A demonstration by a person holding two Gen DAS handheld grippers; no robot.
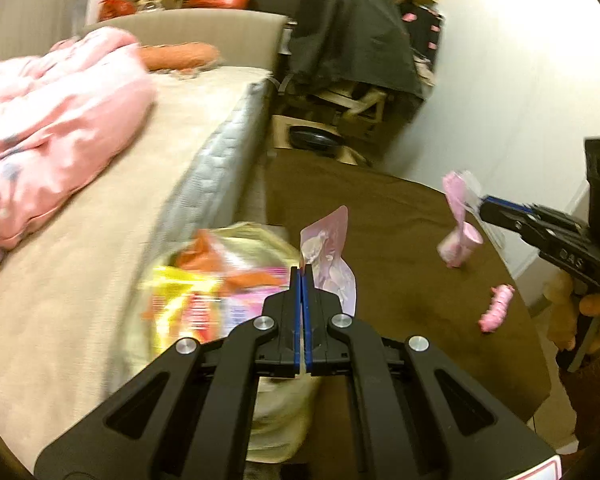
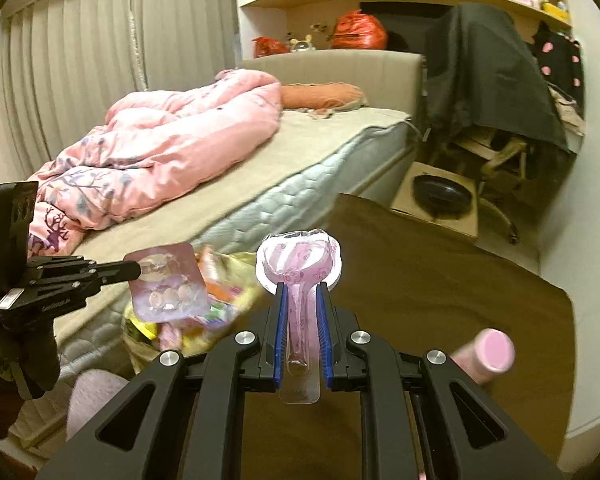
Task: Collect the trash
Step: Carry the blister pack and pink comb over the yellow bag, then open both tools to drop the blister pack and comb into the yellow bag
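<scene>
My left gripper (image 1: 302, 270) is shut on a flat pink card wrapper (image 1: 327, 252) and holds it over a pale trash bag (image 1: 204, 280) full of colourful wrappers, between the bed and the brown table. The card also shows in the right wrist view (image 2: 166, 286), held by the left gripper (image 2: 134, 268). My right gripper (image 2: 301, 292) is shut on a clear pink blister pack (image 2: 298, 268) above the table; it shows in the left wrist view (image 1: 460, 216) at the right. A small pink wrapper (image 1: 496, 308) lies on the table.
The brown table (image 1: 380, 220) stands beside the bed (image 1: 80, 280), which carries a pink duvet (image 2: 160, 140). A pink-capped bottle (image 2: 488, 354) lies on the table at the right. A chair draped in dark cloth (image 2: 488, 72) and a box with a black pan (image 2: 440, 196) stand behind.
</scene>
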